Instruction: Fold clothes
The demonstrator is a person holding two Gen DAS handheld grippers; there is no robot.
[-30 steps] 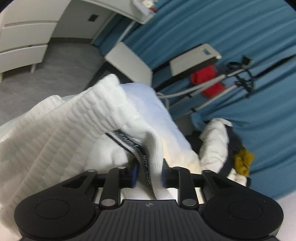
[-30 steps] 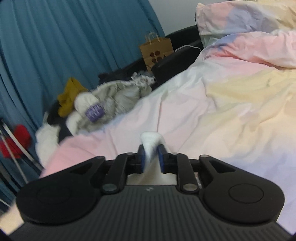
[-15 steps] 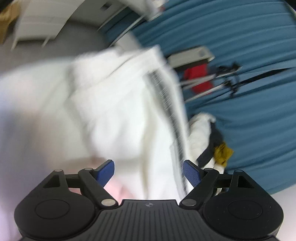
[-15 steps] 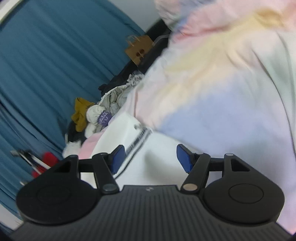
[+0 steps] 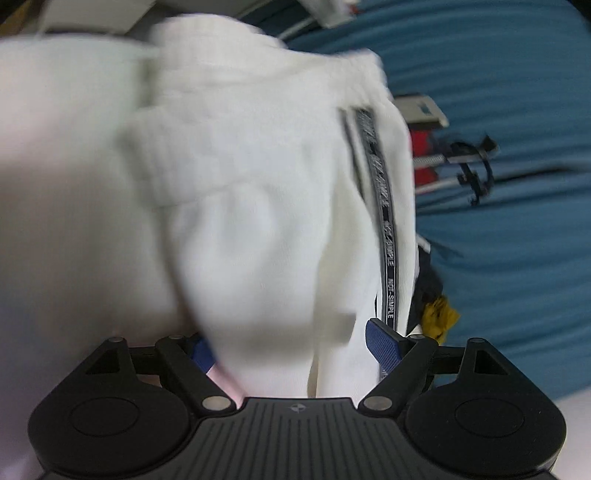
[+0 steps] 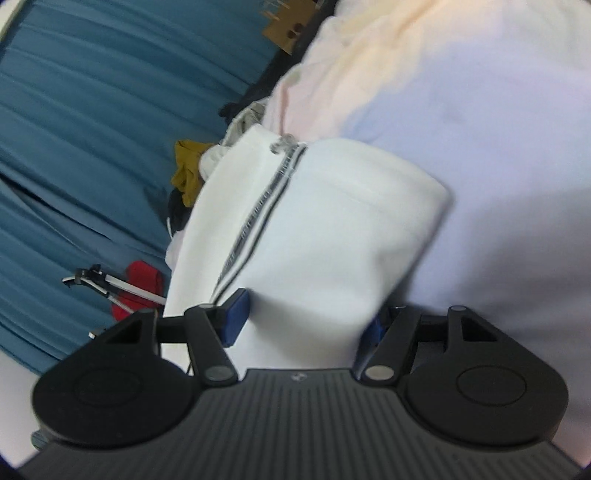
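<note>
White garment (image 5: 258, 206) is the landmark, lying on the bed (image 6: 498, 129), which has a pastel pink, yellow and lilac sheet. Garment has a dark striped tape (image 5: 386, 236) with lettering running along one side.

Left wrist view, blurred: left claw (image 5: 291, 349) sits at the near edge of the garment, jaws wide apart, having just been opening. Cloth bulges between the blue pads (image 5: 382, 345) but the pads do not press it; left pad is half hidden behind a fold. Right of the garment: blue curtain (image 5: 498, 110), a tripod (image 5: 465, 166) with something red beside it, and a mustard-yellow cloth (image 5: 439, 314) close to the garment's lower right edge.

Right wrist view: right claw (image 6: 303, 321) also at the garment's (image 6: 332, 240) near edge, jaws apart, just been opening. A folded corner of the cloth lies between the jaws, not pinched; right pad mostly hidden by fabric. Left of the garment: blue curtain (image 6: 92, 110), red item and tripod (image 6: 107, 284), and a pile of clothes (image 6: 192, 173) with a mustard piece on top. Beyond the garment, brown paper bag (image 6: 284, 26) at the top edge.
</note>
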